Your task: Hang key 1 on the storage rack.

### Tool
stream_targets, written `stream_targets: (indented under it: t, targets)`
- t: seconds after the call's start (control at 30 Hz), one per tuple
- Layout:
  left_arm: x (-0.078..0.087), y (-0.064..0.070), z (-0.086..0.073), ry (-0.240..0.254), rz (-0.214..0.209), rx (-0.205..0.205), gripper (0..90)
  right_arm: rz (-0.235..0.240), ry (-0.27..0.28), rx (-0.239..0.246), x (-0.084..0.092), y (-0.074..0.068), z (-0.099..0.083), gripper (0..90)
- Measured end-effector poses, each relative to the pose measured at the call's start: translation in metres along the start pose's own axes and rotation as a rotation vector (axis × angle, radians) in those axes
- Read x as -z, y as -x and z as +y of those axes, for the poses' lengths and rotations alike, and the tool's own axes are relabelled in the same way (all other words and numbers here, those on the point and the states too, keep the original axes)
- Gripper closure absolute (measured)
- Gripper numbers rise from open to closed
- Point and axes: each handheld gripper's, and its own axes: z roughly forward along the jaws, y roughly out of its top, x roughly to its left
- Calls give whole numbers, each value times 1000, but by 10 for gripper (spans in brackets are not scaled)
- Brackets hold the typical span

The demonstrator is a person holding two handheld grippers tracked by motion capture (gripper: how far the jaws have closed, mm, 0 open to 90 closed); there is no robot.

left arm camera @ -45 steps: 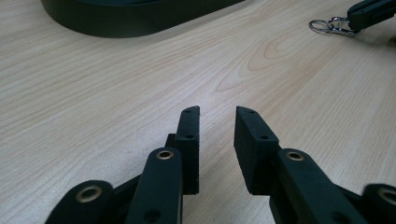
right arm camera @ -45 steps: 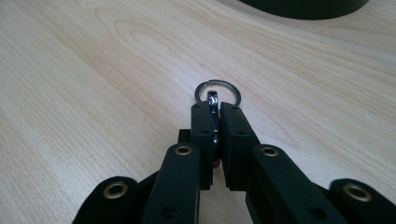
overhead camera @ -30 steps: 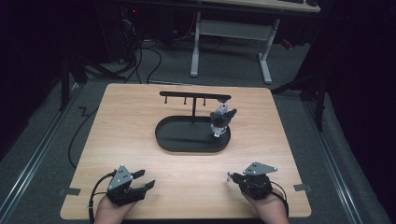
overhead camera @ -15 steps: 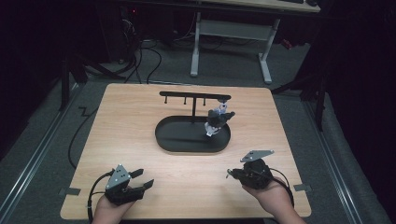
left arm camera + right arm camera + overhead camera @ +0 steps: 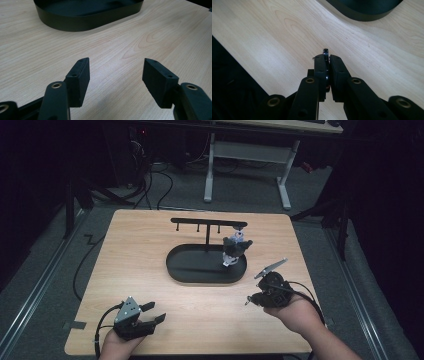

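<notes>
A small dark ring with a thin metal loop sits pinched edge-on in my right tongs. It pokes out just past the tips, above the bare wood.

Both handheld grippers were black: the left gripper carried a grey three-cornered plate on top, as did the right gripper, and a thin black cable trailed from each body toward the person's forearms, which were bare with no sleeve in the high view. In the left gripper view the fingers were flat rectangular black blocks, each with two small screw holes along its top edge, mounted on rounded black arms with brass-coloured pivot bushings. The right gripper's fingers showed the same black blocks and brass-ringed pivots.
</notes>
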Motion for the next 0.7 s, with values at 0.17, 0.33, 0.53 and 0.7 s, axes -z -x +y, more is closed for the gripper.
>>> stream_targets:
  t: [0.17, 0.33, 0.53, 0.7]
  targets:
    - [-1, 0, 0, -7, -4, -3, 397, -6, -57, 36, 13, 3, 21, 853]
    - [-1, -1, 0, -12, -8, -3, 398, -14, -95, 36, 21, 5, 41, 853]
    - [-1, -1, -1, -13, -12, -5, 401, -19, -113, 14, 30, 10, 63, 853]
    - [-1, -2, -1, -15, -13, -4, 401, -19, -132, 21, 33, 14, 76, 852]
